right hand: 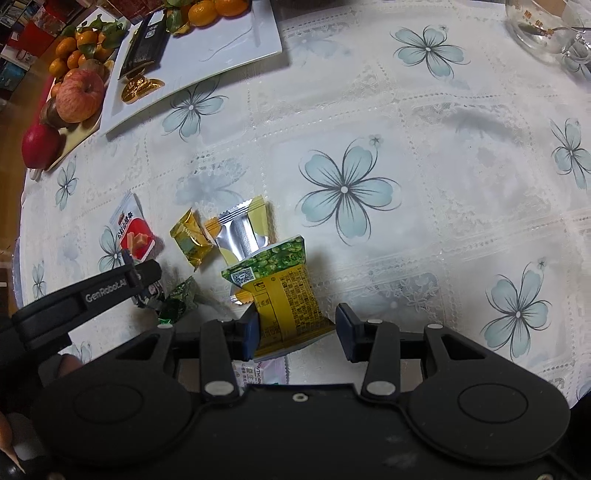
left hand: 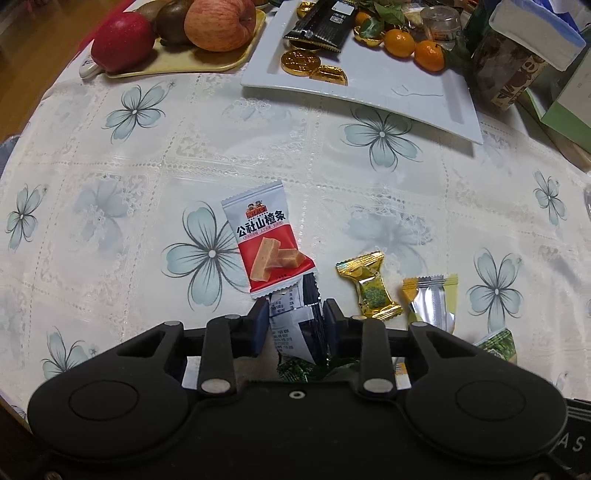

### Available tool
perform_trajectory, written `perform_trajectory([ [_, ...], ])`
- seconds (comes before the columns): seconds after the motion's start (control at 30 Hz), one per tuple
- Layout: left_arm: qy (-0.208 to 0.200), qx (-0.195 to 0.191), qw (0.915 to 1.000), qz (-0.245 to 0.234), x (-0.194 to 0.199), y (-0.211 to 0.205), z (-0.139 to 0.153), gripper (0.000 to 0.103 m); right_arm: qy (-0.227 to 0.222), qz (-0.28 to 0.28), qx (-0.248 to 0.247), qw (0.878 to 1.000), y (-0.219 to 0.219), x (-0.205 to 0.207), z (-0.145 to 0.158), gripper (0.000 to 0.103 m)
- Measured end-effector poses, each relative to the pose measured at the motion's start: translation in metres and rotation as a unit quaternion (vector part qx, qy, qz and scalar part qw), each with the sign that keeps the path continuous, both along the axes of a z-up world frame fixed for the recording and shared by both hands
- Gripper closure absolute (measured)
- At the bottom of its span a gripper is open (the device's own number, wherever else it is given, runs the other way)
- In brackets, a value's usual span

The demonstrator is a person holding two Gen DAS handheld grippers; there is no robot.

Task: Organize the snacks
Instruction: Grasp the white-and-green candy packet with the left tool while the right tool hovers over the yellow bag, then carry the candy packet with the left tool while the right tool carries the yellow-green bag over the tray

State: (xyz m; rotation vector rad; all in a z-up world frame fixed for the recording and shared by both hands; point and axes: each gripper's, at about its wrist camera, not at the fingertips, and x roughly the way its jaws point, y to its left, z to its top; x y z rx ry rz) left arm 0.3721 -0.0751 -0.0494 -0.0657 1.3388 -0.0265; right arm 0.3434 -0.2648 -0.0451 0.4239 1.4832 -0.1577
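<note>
the left gripper [left hand: 295,325] is pointing down at the flowered tablecloth [left hand: 332,184] with a black and white snack packet [left hand: 295,325] standing between its blue fingers [left hand: 258,325]; the fingers are partly closed and sitting right against the packet's two sides, though from here i cannot tell whether they are really pinching it or just touching. just beyond that packet a red and white hawthorn bar packet [left hand: 267,240] is lying flat, its near end overlapping the black one. to the right of it a gold-wrapped candy [left hand: 369,290] and a silver and yellow packet [left hand: 432,302] are lying side by side, and a green wrapper [left hand: 498,343] is peeking out by the gripper's body. the right gripper [right hand: 297,328] is pointing straight down, half open, with a green and yellow pea snack bag [right hand: 284,295] between its fingers; the bag is leaning against the left finger [right hand: 251,332] while the right finger is standing clear of it, so it is not clamped. across the table a white plate [left hand: 406,96] is holding gold foil coins [left hand: 295,61], a long black packet [left hand: 325,22] and small oranges [left hand: 428,55]. beside it a yellow tray [left hand: 207,59] is carrying apples [left hand: 219,22]. a glass bowl [right hand: 539,29] is sitting at the far edge in the right wrist view.
</note>
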Motion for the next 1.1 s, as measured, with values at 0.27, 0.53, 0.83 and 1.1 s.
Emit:
perform_trajectory([
  [0.27, 0.02, -0.017, 0.9996, 0.007, -0.002, 0.017, 0.0, 0.065, 0.012, -0.014, -0.008, 1.0, -0.007, -0.003, -0.005, 0.059],
  [0.53, 0.066, -0.006, 0.9973, 0.033, 0.001, 0.022, -0.026, 0.059, 0.011, -0.006, -0.004, 1.0, -0.001, -0.001, -0.004, 0.059],
  [0.83, 0.071, -0.017, 0.9964, 0.043, -0.002, 0.025, -0.024, 0.075, 0.005, -0.012, 0.0, 1.0, -0.01, -0.004, 0.001, 0.059],
  [1.1, 0.07, -0.043, 0.9952, 0.052, -0.021, 0.045, -0.005, 0.075, -0.01, -0.007, -0.01, 1.0, -0.016, -0.017, 0.011, 0.059],
])
